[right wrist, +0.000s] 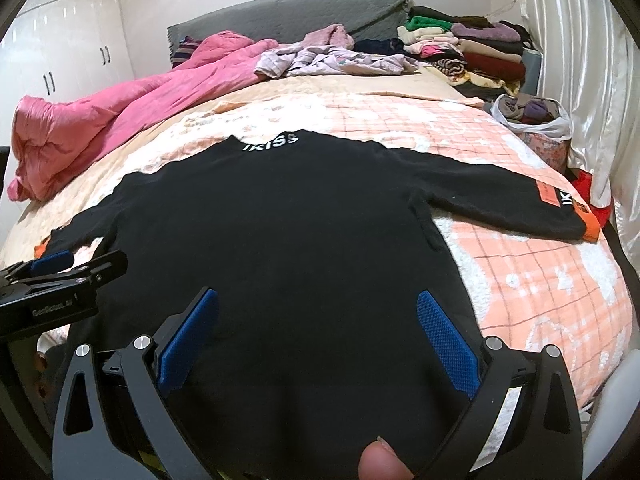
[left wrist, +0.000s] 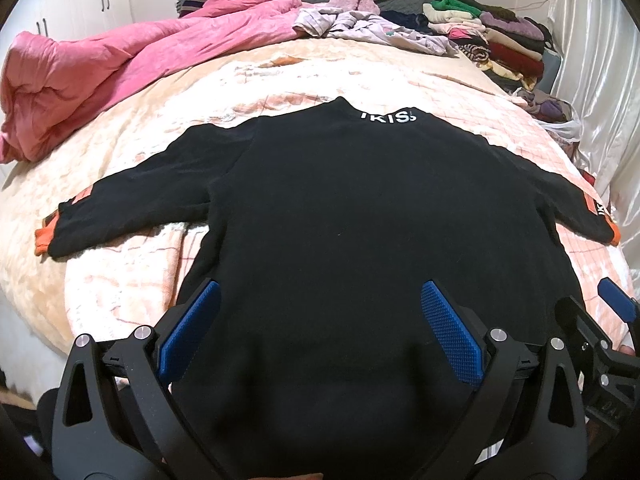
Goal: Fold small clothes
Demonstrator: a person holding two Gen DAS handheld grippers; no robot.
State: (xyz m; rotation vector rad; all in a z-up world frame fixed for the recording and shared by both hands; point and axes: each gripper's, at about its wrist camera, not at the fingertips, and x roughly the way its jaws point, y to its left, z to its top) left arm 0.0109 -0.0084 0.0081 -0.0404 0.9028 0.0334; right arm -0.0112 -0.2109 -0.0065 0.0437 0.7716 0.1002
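Note:
A black long-sleeved sweater [left wrist: 340, 208] with white lettering at the collar and orange cuffs lies flat on the bed, sleeves spread to both sides; it also fills the middle of the right wrist view [right wrist: 280, 232]. My left gripper [left wrist: 320, 300] is open, its blue pads [left wrist: 452, 332] wide apart over the sweater's lower hem. My right gripper [right wrist: 318, 308] is open too, over the hem a little to the right. Each gripper shows at the edge of the other's view: the right one [left wrist: 616, 304], the left one [right wrist: 52, 264]. Neither holds any cloth.
A peach checked blanket [right wrist: 540, 280] covers the bed. A crumpled pink quilt [left wrist: 100, 80] lies at the far left. Loose lilac clothes [left wrist: 360, 28] and a stack of folded clothes [left wrist: 500, 36] sit at the back right. A white plastic bag of clothes [right wrist: 532, 116] stands by the curtain.

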